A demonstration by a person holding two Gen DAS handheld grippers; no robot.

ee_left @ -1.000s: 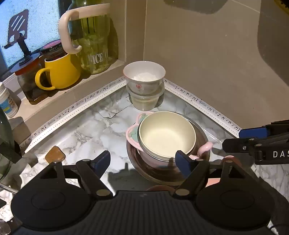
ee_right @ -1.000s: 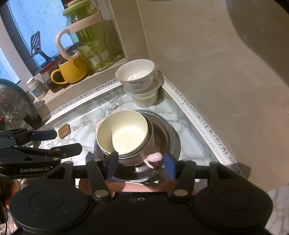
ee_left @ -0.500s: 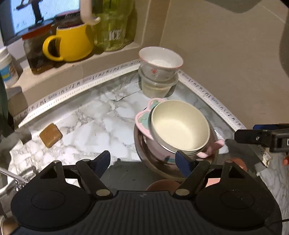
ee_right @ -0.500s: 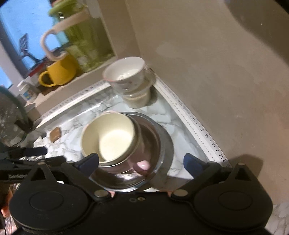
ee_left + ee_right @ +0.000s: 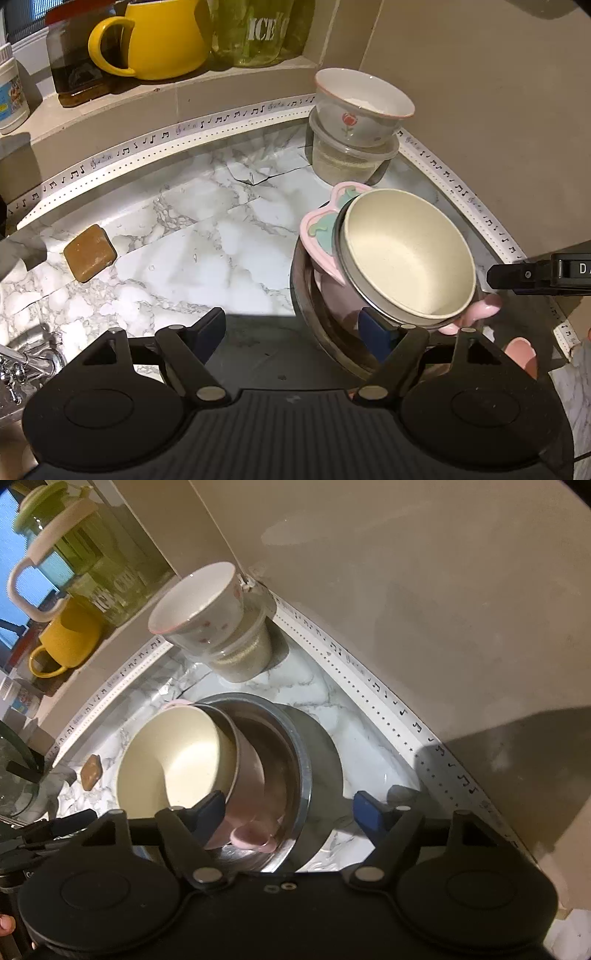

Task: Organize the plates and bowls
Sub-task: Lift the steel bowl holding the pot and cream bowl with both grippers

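Left tongs (image 5: pixel 291 328) gape empty at lower centre; right tongs (image 5: pixel 290 808) also stand wide, straddling the steel bowl's (image 5: pixel 295 753) rim. A cream bowl (image 5: pixel 406 254) nests tilted in a pink eared bowl (image 5: pixel 319 236) inside it, on the marble counter (image 5: pixel 177 236). At upper right, a rose-print cup (image 5: pixel 360 107) tops a plastic tub (image 5: pixel 347 160).

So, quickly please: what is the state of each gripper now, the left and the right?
Left gripper: open, holding nothing.
Right gripper: open, holding nothing; its fingers straddle the metal bowl.
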